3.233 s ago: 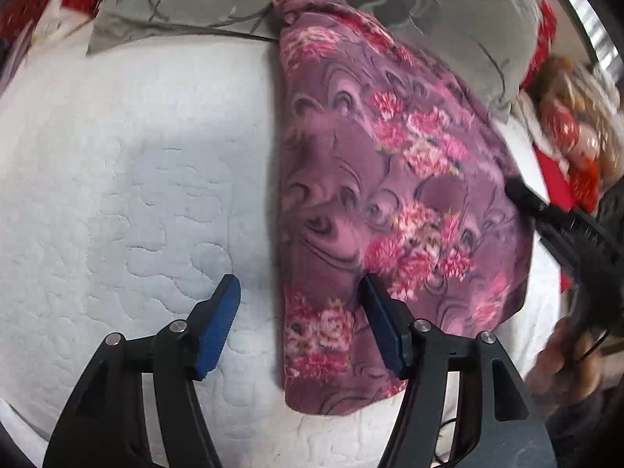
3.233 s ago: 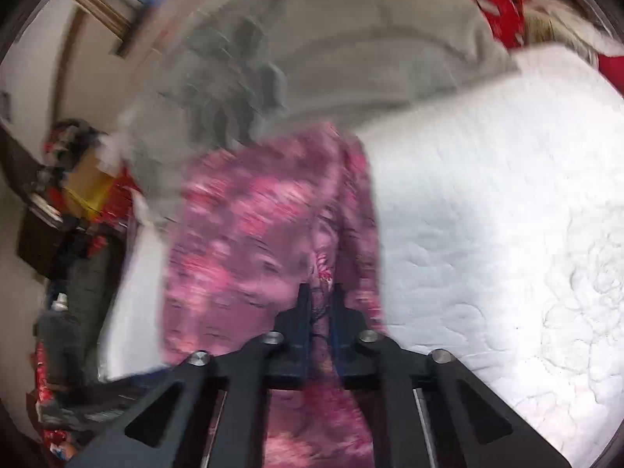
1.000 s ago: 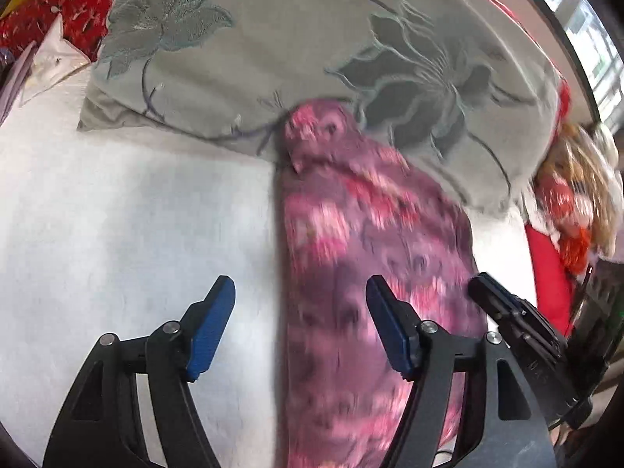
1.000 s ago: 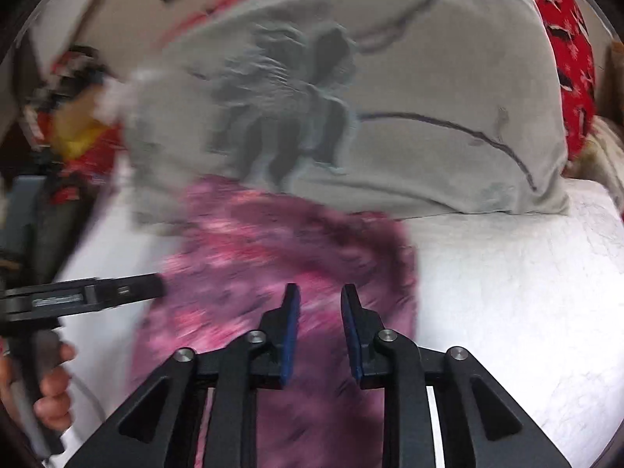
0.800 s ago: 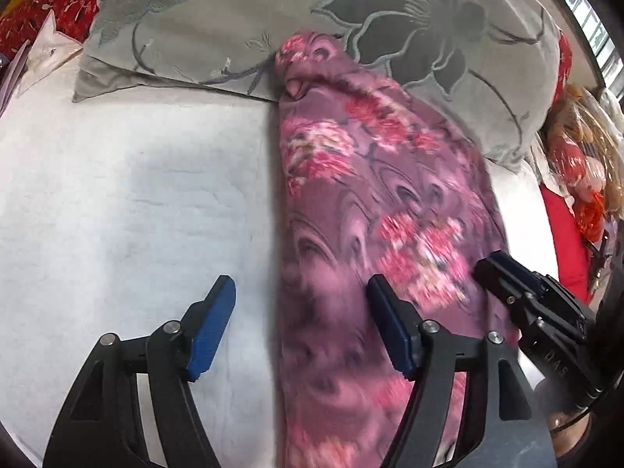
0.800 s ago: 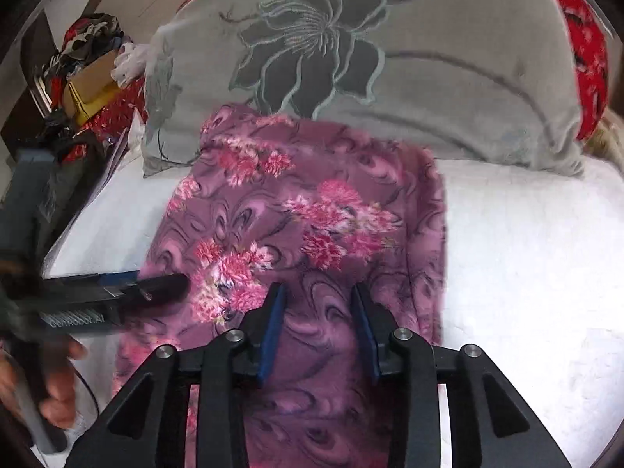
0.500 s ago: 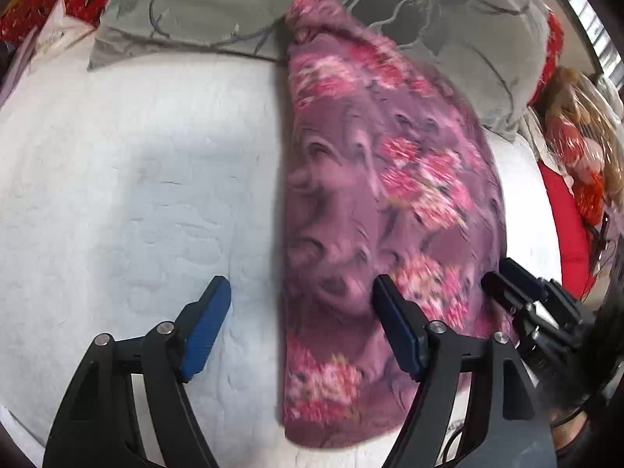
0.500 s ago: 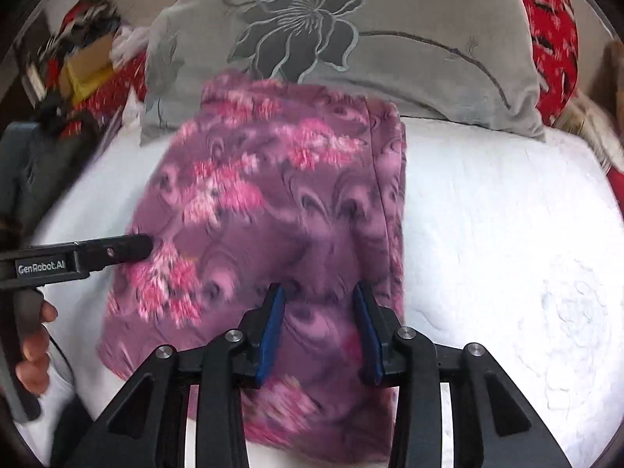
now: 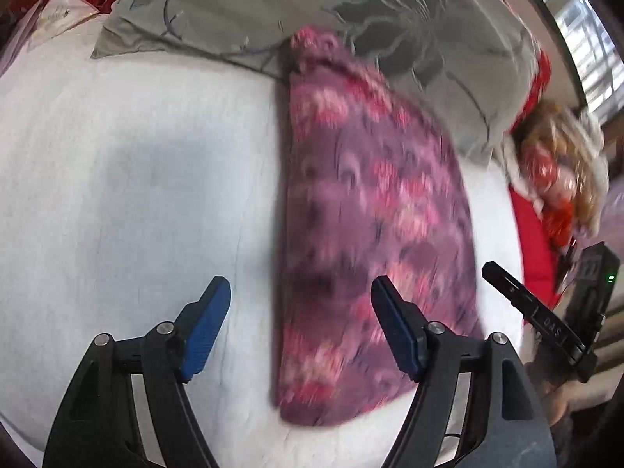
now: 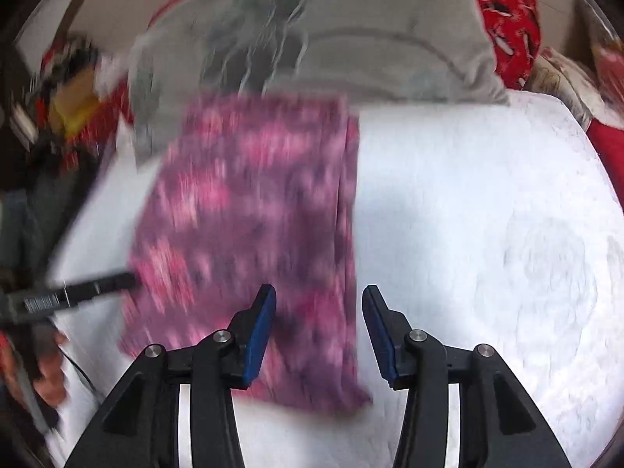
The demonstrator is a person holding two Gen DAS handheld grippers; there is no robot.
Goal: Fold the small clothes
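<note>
A purple garment with a pink flower print [image 9: 370, 214] lies folded flat on the white quilted bed [image 9: 117, 195], its far end touching a grey pillow [image 9: 312, 11]. My left gripper [image 9: 300, 312] is open and empty above the garment's left edge. My right gripper [image 10: 318, 319] is open and empty above the garment's [image 10: 253, 214] right edge near its front. The other gripper's tip shows at each view's side: the right one in the left wrist view [image 9: 526, 308], the left one in the right wrist view [image 10: 78, 292]. Both views are motion-blurred.
The grey pillow with a flower pattern [image 10: 331, 39] lies across the back of the bed. Red fabric [image 10: 507, 11] and a doll [image 9: 557, 179] sit at the right side. Clutter [image 10: 66, 109] stands off the bed's left. White quilt [image 10: 487, 234] extends right of the garment.
The right gripper has let go of the garment and opened wider. Both grippers have drawn back from the folded garment, which now lies on the bed.
</note>
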